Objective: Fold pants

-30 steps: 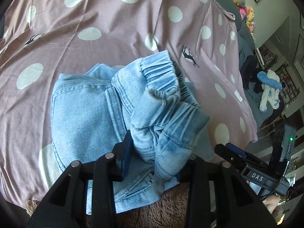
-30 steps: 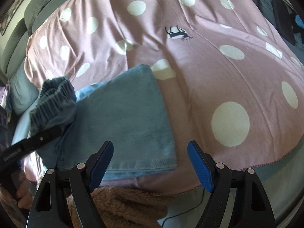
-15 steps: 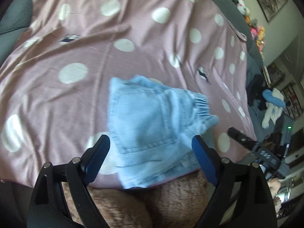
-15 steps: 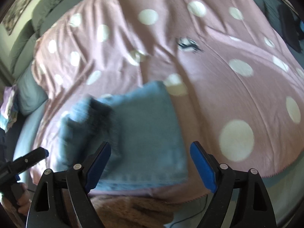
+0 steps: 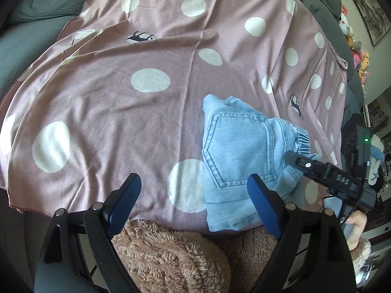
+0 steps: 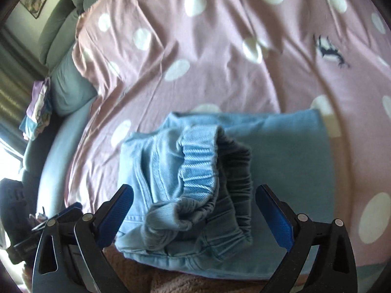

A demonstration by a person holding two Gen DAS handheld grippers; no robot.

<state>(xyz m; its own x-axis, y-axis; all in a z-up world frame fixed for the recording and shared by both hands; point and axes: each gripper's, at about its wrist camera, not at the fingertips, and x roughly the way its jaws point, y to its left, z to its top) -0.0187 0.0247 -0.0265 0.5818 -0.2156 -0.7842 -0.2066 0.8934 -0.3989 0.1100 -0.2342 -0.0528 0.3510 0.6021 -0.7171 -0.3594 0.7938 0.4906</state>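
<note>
The folded pants (image 5: 239, 161) lie on the dotted bed sheet (image 5: 151, 112), their near edge cut off behind brown fleece (image 5: 171, 256). Left gripper (image 5: 193, 195) stands released and empty. Right gripper (image 6: 195, 207) has just been opening, its fingers (image 6: 273, 217) clear of the blurred waistband (image 6: 202, 168).

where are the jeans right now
The folded jeans lie on the polka-dot sheet near its front edge, right of the open left gripper.

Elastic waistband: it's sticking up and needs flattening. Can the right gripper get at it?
Probably yes: the right gripper stands open just before the elastic waistband, nothing between them.
</note>
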